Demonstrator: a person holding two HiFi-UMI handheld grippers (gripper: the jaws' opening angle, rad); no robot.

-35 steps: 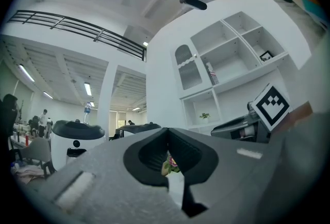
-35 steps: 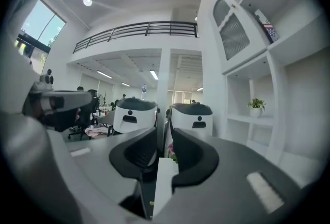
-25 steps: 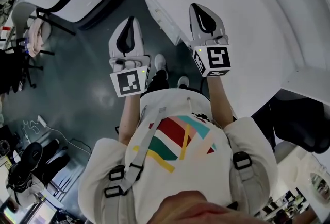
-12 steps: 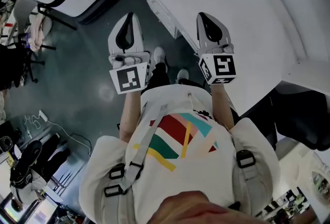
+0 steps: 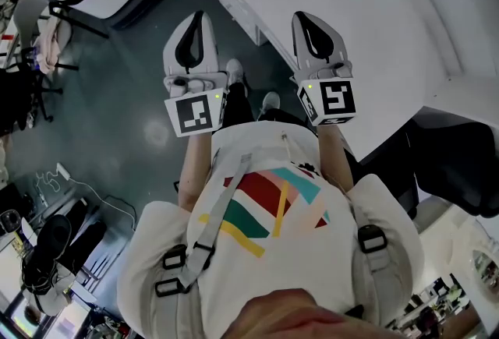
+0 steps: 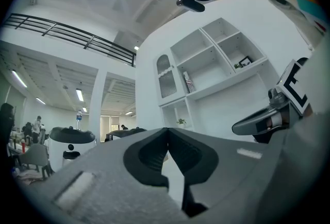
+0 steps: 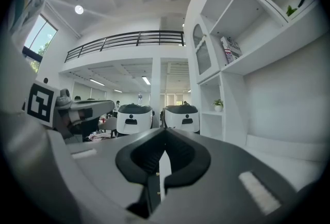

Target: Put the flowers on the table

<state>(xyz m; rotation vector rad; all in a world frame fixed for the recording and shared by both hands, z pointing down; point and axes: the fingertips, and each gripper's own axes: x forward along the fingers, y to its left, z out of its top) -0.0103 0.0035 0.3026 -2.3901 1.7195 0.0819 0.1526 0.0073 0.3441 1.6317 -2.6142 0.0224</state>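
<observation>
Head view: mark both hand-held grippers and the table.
Left hand-held gripper [image 5: 196, 18]: head view, closed tip.
Right hand-held gripper [image 5: 302, 18]: head view, closed tip.
Table [image 5: 359, 26]: head view, bare top.

We cannot read the print on the books [image 7: 230, 48] in the shelf unit's [image 7: 268, 89] upper compartment. The potted plant [image 7: 218, 103] in its lower compartment is too small to identify. The unit's top and right side run off the right gripper view. Left of the shelf unit, the right gripper [image 7: 165, 133] hides the lower halves of two white machines [image 7: 134, 117]. In the left gripper view, figures [image 6: 36, 126] far left of the shelf unit are too small to make out.
</observation>
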